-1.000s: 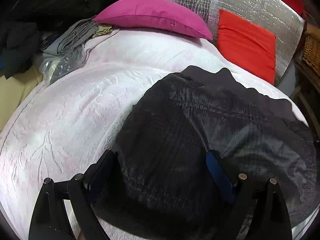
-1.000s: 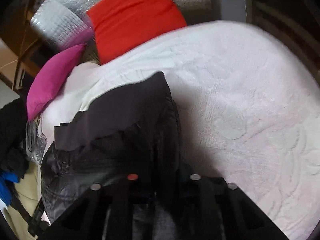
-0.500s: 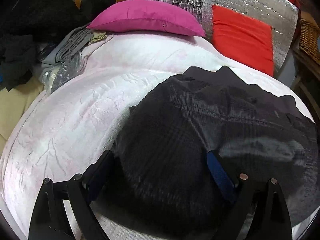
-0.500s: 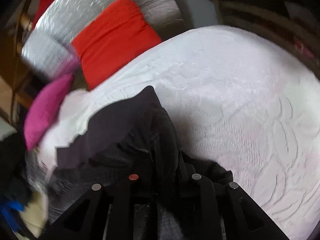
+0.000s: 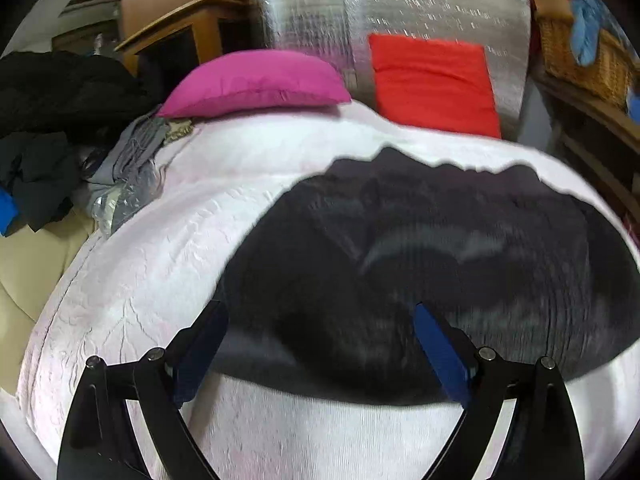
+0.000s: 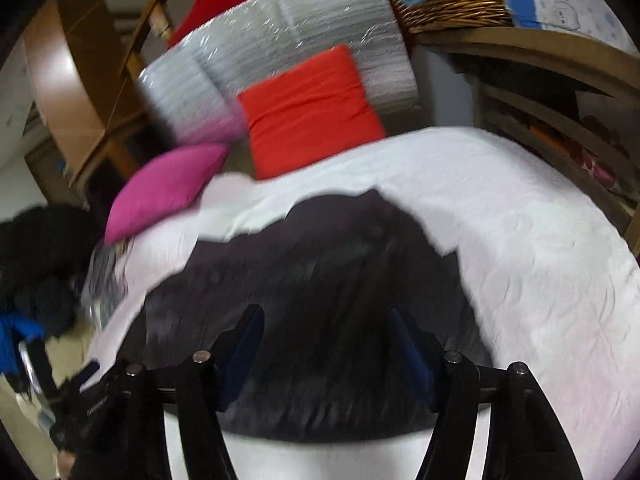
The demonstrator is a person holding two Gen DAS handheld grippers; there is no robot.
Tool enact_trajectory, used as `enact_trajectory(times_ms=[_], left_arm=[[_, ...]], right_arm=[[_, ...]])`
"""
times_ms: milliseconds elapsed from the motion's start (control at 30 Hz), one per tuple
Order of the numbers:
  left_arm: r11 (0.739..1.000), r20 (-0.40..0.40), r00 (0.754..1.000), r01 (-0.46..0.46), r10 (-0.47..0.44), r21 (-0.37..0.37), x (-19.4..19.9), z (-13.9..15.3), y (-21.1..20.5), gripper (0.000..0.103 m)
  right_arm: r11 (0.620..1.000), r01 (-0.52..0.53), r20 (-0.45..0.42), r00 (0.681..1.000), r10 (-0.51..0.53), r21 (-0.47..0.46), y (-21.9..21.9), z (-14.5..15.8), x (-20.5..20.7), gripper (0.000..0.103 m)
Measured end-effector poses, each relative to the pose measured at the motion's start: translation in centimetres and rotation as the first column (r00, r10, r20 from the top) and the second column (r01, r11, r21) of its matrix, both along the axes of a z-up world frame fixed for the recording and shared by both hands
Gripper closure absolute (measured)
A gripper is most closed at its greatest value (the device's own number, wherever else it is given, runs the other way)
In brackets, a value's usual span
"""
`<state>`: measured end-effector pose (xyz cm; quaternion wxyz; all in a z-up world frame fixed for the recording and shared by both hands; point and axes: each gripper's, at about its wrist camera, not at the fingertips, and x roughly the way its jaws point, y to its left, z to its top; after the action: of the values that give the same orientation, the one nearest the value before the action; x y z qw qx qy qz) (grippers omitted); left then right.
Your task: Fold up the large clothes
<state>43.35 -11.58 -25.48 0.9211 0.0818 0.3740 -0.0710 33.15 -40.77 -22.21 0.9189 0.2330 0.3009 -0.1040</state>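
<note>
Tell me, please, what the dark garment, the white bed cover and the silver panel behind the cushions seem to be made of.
Dark garment: probably thin synthetic cloth, given its faint sheen and fine ribbed weave.
White bed cover: looks like quilted or embossed cotton, matte, with a raised leaf-like pattern.
Silver panel: seemingly metallised foil insulation, shiny, with a small bubbled texture.

Garment (image 5: 420, 264) lies on bed (image 5: 132, 280), cushions (image 5: 256, 80) behind.

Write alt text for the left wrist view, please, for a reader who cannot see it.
A dark garment lies spread on a white bedspread, with the open left gripper above its near edge. Behind it are a pink pillow and a red cushion.
</note>
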Motion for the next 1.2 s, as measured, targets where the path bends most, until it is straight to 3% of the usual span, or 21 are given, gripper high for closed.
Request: enact_trajectory(times_ms=[100, 267, 433, 600, 800, 867, 1200], left_arm=[[1.000, -0.042, 0.999, 0.010, -0.009, 0.025, -0.2, -1.1, -0.2, 0.009], [0.999, -0.097, 0.995, 0.025, -0.022, 0.033, -0.1, -2.7, -0.3, 0.008], [0.993, -0.071, 0.997, 0.038, -0.030, 0.111, -0.3, -3.6, -1.5, 0.006], [0.996, -0.082, 0.996, 0.025, -0.018, 0.087, -0.5, -3.0, -1.2, 0.006], [0.999, 0.017, 1.000, -0.022, 0.021, 0.050, -0.9, -0.7, -0.3, 0.006], [0.998, 0.041, 0.999, -0.032, 0.030, 0.059, -0.7, -0.5, -0.4, 0.006], [0.996, 0.039, 0.998, -0.061, 0.058, 0.063, 0.5, -0.7, 0.4, 0.006]], right_arm=[[0.999, -0.013, -0.064, 0.998, 0.010, -0.043, 2.0, -1.4, -0.1, 0.039], [0.999, 0.007, -0.165, 0.986, -0.015, -0.051, 1.8, -4.2, 2.0, 0.042], [0.997, 0.025, -0.211, 0.977, -0.041, -0.075, 0.1, -6.7, 4.8, 0.042], [0.996, 0.033, -0.240, 0.969, -0.053, -0.083, 0.1, -6.0, 5.3, 0.042], [0.991, -0.019, -0.073, 0.997, 0.009, -0.135, 2.7, -0.5, 4.9, 0.042], [0.992, -0.057, -0.047, 0.998, 0.052, -0.109, 3.6, 0.1, 5.9, 0.042], [0.993, -0.114, -0.127, 0.986, 0.110, -0.027, 5.4, -4.0, 11.6, 0.043]])
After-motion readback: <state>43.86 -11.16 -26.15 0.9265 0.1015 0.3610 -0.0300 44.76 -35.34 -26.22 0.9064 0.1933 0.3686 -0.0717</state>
